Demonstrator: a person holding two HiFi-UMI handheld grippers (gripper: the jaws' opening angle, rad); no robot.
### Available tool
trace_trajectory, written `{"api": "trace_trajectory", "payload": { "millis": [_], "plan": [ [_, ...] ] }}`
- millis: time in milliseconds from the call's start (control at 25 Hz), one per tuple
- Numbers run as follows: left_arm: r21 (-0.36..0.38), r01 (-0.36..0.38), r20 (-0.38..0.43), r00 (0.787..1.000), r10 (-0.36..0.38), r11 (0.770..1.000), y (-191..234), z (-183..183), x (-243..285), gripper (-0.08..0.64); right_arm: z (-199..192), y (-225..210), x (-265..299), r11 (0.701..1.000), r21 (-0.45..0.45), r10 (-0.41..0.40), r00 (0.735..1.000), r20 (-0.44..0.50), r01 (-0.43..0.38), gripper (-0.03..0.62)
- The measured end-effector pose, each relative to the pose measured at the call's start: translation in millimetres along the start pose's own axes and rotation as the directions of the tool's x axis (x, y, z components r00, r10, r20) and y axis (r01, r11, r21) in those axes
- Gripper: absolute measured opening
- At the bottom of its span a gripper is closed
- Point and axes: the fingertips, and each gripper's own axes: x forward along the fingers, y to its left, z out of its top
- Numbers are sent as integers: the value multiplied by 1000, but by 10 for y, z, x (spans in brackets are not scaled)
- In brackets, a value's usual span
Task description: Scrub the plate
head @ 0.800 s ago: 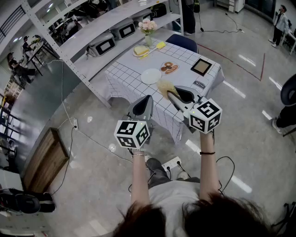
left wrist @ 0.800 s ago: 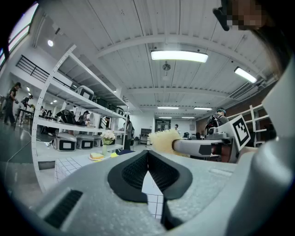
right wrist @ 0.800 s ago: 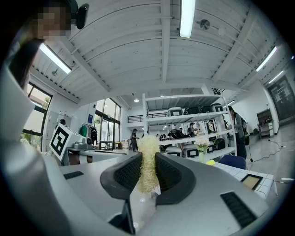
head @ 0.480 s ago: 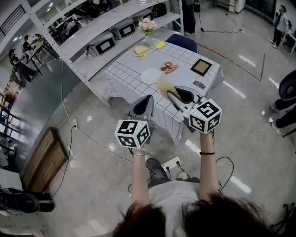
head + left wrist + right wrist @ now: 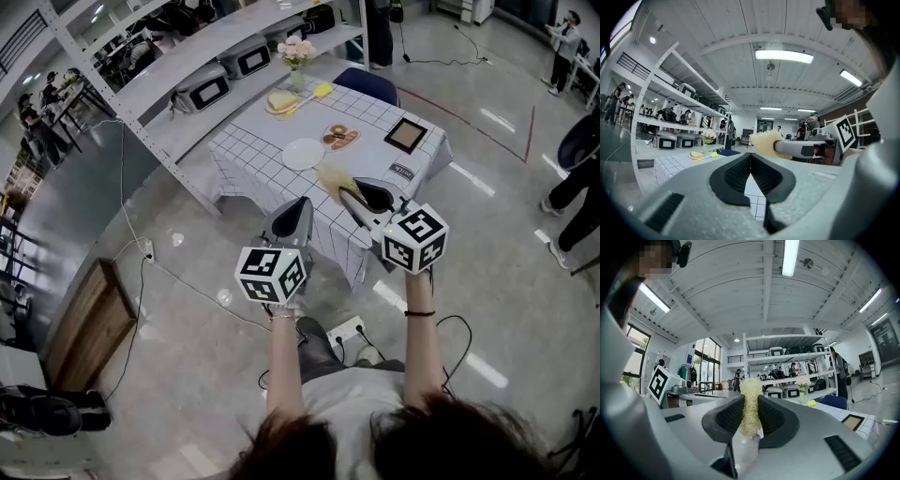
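Right tongs [image 5: 349, 195] pinch the scrubber [image 5: 333, 175] just short of the plate [image 5: 303, 154]; left tongs [image 5: 300, 202] closed, empty. Best brace the plate's rim first.

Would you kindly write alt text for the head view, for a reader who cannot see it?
A person holds the right gripper, shut on a yellow scrubber, and the empty left gripper short of a table where a white plate lies.

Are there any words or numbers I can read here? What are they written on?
No text here reads clearly.
Small dark card at the table edge: white print, too small to read.
Marker cubes: black-and-white square patterns, no letters.
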Motion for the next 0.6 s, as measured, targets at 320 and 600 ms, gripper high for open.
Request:
{"api": "trace_trajectory", "payload": {
  "millis": [320, 600],
  "plan": [
    [-25, 10, -20, 1000, -10, 1000, 225, -84, 106, 11, -57, -128, 207, 999, 30, -17, 1000, -4, 17, 80],
    [-37, 30, -43, 999, -31, 999, 624, -143, 320, 11, -111, -259, 609, 997, 77, -34, 999, 11, 33, 80]
  ]
}}
